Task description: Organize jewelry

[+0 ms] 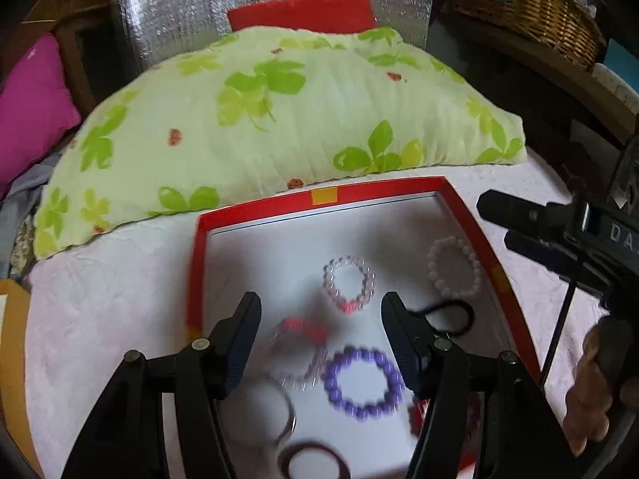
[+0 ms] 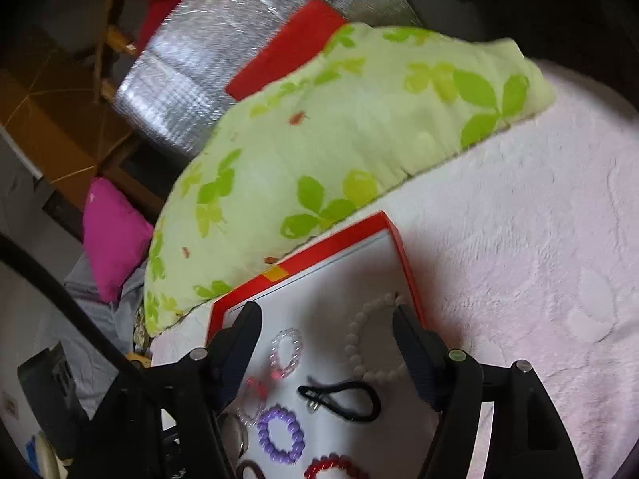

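A red-rimmed tray with a white floor lies on a pale pink bedspread. On it are a clear-pink bead bracelet, a white pearl bracelet, a black hair tie, a purple bead bracelet and several other rings. My left gripper hovers open over the tray's middle, with nothing pressed between its pads. My right gripper is open above the tray's far right corner, where the pearl bracelet and hair tie lie below it. It also shows from the side.
A green leaf-print pillow lies right behind the tray. Behind it are a red cushion and a silver foil sheet. A magenta cushion is at left and a wicker basket at upper right. Bedspread stretches right of the tray.
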The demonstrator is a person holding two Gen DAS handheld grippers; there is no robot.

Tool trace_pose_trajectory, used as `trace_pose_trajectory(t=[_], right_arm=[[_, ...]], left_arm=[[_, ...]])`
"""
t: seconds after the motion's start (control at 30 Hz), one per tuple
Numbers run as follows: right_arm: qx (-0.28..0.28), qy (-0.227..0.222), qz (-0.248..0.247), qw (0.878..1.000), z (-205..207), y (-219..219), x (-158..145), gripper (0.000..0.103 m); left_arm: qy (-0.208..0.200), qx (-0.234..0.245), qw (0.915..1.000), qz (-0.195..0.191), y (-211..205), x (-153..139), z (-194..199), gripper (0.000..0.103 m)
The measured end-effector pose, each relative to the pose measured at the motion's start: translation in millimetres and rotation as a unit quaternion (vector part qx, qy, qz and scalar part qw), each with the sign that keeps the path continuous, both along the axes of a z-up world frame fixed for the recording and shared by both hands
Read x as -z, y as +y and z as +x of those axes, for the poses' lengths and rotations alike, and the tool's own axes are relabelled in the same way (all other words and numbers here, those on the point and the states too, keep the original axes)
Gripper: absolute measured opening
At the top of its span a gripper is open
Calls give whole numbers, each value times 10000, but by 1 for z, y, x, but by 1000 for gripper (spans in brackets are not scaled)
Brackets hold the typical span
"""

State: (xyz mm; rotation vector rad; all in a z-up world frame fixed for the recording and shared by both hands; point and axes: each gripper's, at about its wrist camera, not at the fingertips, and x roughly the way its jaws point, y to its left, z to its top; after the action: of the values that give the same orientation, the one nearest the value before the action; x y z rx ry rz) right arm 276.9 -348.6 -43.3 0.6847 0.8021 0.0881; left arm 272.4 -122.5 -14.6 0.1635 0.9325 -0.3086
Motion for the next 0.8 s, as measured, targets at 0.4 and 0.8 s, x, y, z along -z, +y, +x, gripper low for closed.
trace_pose_trajectory(t=[0.4, 0.8], right_arm=[[-181, -922, -1136, 9891, -124, 25, -72, 72], [-258, -826, -2497, 9645, -275, 77, -111, 72]], left_arm=[[-1467, -580, 9858, 583, 48, -82, -131, 74], [-1841, -1106, 9758, 409, 92, -119, -235, 74]])
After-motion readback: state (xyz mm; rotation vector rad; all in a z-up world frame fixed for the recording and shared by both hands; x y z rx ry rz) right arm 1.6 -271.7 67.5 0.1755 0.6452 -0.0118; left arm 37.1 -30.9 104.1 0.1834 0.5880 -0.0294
